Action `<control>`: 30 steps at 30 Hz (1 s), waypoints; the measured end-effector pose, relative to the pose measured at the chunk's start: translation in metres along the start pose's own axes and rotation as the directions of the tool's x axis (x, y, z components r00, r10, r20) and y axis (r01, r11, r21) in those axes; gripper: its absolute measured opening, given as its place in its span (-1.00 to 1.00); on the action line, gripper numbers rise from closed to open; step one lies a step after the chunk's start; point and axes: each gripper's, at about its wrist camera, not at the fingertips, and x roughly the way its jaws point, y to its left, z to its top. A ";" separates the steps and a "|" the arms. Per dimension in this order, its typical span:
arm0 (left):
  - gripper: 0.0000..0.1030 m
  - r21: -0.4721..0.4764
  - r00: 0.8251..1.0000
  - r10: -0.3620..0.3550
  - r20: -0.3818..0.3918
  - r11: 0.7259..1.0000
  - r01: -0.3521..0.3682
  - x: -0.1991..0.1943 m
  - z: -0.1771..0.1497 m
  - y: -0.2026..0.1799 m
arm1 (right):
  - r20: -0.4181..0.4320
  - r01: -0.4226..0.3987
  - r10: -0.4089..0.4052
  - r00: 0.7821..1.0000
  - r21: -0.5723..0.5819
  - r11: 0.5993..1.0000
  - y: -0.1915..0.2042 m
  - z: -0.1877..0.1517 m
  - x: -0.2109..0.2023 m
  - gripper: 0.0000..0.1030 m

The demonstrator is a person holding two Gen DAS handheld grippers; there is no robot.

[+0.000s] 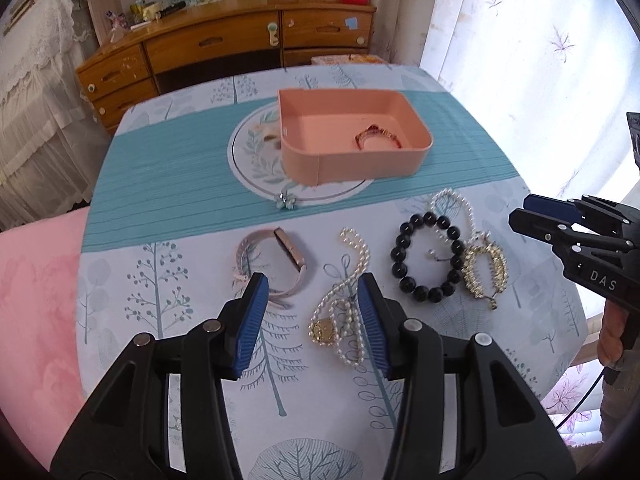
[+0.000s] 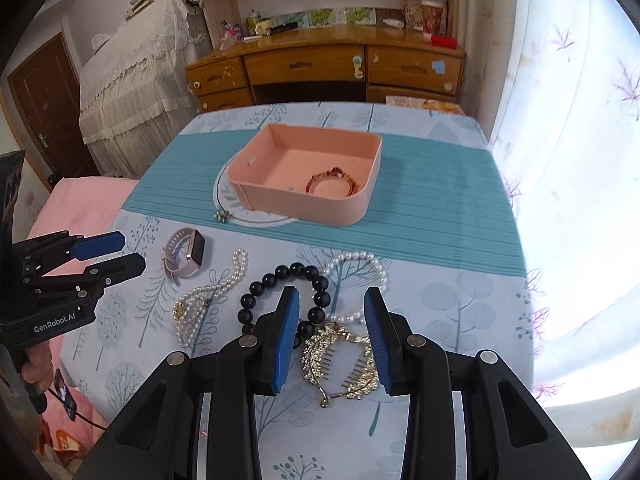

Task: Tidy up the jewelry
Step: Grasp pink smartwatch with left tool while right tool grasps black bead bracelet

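Observation:
My left gripper (image 1: 311, 284) hangs open over the patterned tablecloth, with a pink-strapped watch (image 1: 280, 256) by its left finger and a pearl necklace with a gold pendant (image 1: 344, 300) by its right finger. My right gripper (image 2: 332, 294) is open too. A gold hair comb (image 2: 340, 360) lies between its blue pads, which do not press on it. A black bead bracelet (image 2: 280, 280) and a white pearl bracelet (image 2: 360, 260) lie just ahead. Farther back, a pink box (image 2: 304, 204) holds a red bracelet (image 2: 332, 182).
A small flower trinket (image 1: 285, 201) lies in front of the box. Pink bedding (image 1: 36, 300) borders the table on the left and a flowered curtain (image 1: 520, 60) on the right. A wooden dresser (image 1: 224, 44) stands behind.

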 end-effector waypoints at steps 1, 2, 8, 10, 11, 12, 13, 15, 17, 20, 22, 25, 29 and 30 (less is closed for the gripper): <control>-0.16 -0.001 1.000 0.000 -0.012 1.000 0.000 0.006 -0.002 0.003 | -0.009 -0.002 0.002 1.000 -0.003 1.000 0.002 0.000 0.006 -0.34; -0.16 -0.006 1.000 -0.001 -0.023 1.000 0.001 0.014 -0.003 0.007 | -0.021 -0.004 0.004 1.000 -0.008 1.000 0.004 -0.001 0.013 -0.34; -0.16 -0.054 0.998 0.016 -0.059 0.998 -0.019 0.039 -0.004 0.034 | -0.079 -0.018 0.016 0.997 -0.022 1.000 0.015 -0.003 0.056 -0.34; -0.16 -0.073 0.997 0.023 -0.070 0.997 -0.028 0.048 -0.003 0.043 | -0.096 -0.018 0.016 0.995 -0.021 1.000 0.016 -0.003 0.068 -0.34; -0.16 -0.079 0.997 0.026 -0.079 0.996 -0.033 0.052 -0.001 0.047 | -0.104 -0.018 0.016 0.994 -0.020 1.000 0.016 -0.002 0.075 -0.34; -0.16 -0.084 0.996 0.028 -0.084 0.996 -0.035 0.055 -0.001 0.049 | -0.109 -0.017 0.015 0.994 -0.018 1.000 0.016 -0.002 0.079 -0.34; -0.16 -0.095 0.995 0.033 -0.098 0.995 -0.042 0.062 0.000 0.054 | -0.115 -0.014 0.012 0.993 -0.017 1.000 0.016 -0.001 0.085 -0.34; -0.16 -0.105 0.993 0.039 -0.115 0.993 -0.051 0.070 0.001 0.059 | -0.124 -0.008 0.006 0.992 -0.017 1.000 0.017 0.002 0.096 -0.34; -0.16 -0.120 0.989 0.039 -0.140 0.991 -0.056 0.082 0.003 0.063 | -0.131 -0.004 0.002 0.991 -0.018 1.000 0.017 0.004 0.105 -0.34; -0.16 -0.150 0.984 0.019 -0.174 0.988 -0.046 0.098 0.005 0.069 | -0.145 0.004 -0.008 0.989 -0.024 1.000 0.018 0.006 0.116 -0.34; -0.20 -0.165 0.982 0.016 -0.188 0.985 -0.047 0.104 0.006 0.071 | -0.152 0.016 -0.021 0.988 -0.035 0.999 0.019 0.006 0.124 -0.40; -0.51 -0.159 0.979 0.050 -0.197 0.984 -0.082 0.106 0.010 0.072 | -0.168 0.020 -0.028 0.985 -0.047 0.999 0.021 0.007 0.131 -0.57; -0.83 -0.165 0.976 0.060 -0.208 0.982 -0.096 0.107 0.012 0.076 | -0.153 0.023 -0.030 0.988 -0.050 0.998 0.024 0.007 0.136 -0.70; -0.87 -0.166 0.976 0.060 -0.207 0.981 -0.096 0.106 0.010 0.077 | -0.146 0.025 -0.032 0.989 -0.050 0.998 0.025 0.008 0.135 -0.71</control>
